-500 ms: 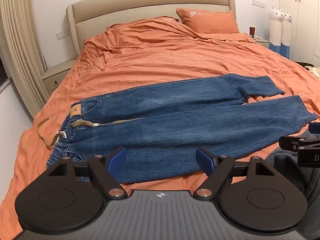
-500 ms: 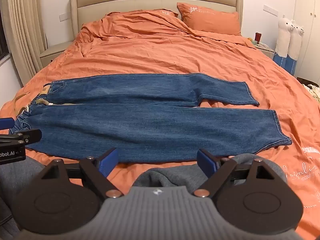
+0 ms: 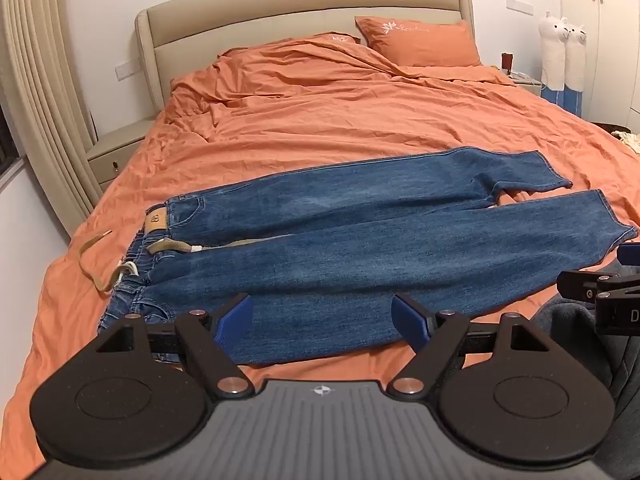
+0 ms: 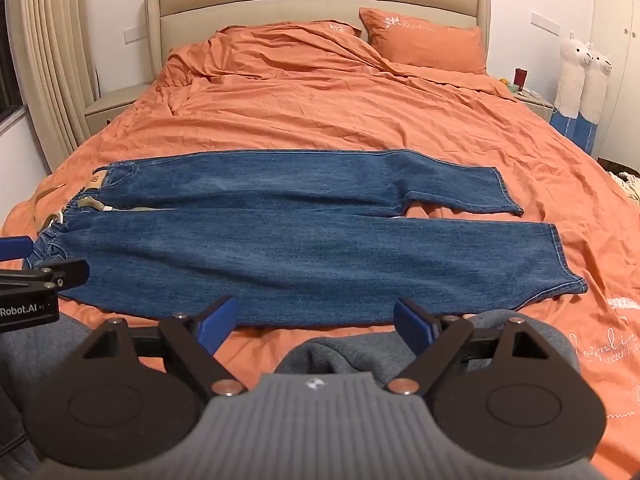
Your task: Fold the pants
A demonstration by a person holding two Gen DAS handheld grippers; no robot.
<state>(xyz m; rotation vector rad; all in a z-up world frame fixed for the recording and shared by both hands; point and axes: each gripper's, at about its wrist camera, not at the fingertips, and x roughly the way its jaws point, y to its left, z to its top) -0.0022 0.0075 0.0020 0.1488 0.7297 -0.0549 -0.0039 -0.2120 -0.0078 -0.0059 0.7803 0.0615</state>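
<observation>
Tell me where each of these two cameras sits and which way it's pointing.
Left wrist: sits on the left gripper, looks along open fingers across the jeans, nearer their waistband; right gripper pokes in at the right edge.
Right wrist: sits on the right gripper, faces the jeans and headboard; left gripper at left, grey clothing below.
Shared: jeans, orange bed, pillow, llama toys.

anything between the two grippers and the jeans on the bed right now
Nothing visible. The jeans lie flat on the orange bedding, with only bare cover before the open left gripper and open right gripper. A tan belt lies off the waistband, aside.
</observation>
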